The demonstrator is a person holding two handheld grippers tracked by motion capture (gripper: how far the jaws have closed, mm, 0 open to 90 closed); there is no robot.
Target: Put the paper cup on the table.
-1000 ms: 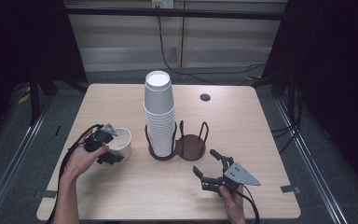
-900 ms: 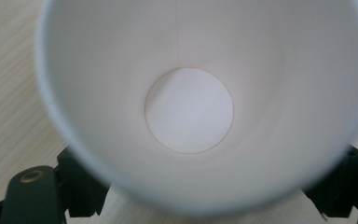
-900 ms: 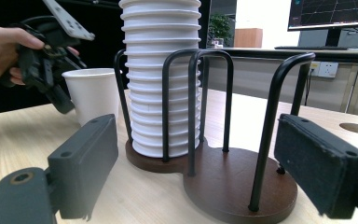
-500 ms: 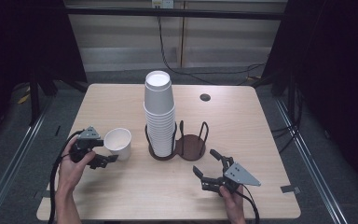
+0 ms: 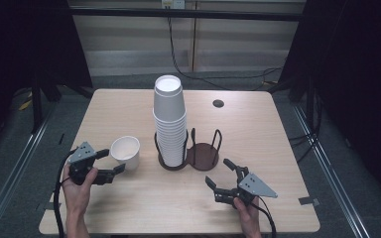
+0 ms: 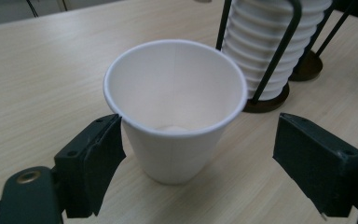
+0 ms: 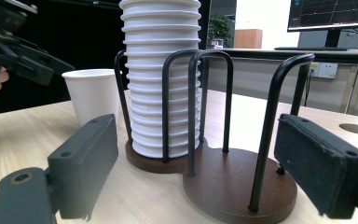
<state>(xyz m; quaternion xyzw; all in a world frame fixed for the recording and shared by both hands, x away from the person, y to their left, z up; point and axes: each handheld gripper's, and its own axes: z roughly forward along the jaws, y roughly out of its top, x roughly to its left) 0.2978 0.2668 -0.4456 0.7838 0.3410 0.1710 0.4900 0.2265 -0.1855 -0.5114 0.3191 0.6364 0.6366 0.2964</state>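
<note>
White paper cup (image 5: 125,152) stands upright and empty on the light wood table (image 5: 278,148), left of the dark brown two-slot cup holder with black wire hoops (image 5: 188,153). Left gripper (image 5: 110,162) sits just beside the cup with jaws spread wide. In the left gripper view the cup (image 6: 175,109) is between the jaws; the left jaw touches or nearly touches the rim, the right jaw is apart. Tall stack of white paper cups (image 5: 169,119) fills the holder's left slot; the right slot is bare. Right gripper (image 5: 222,178) is low near the holder's right side, jaws spread, gripping nothing.
</note>
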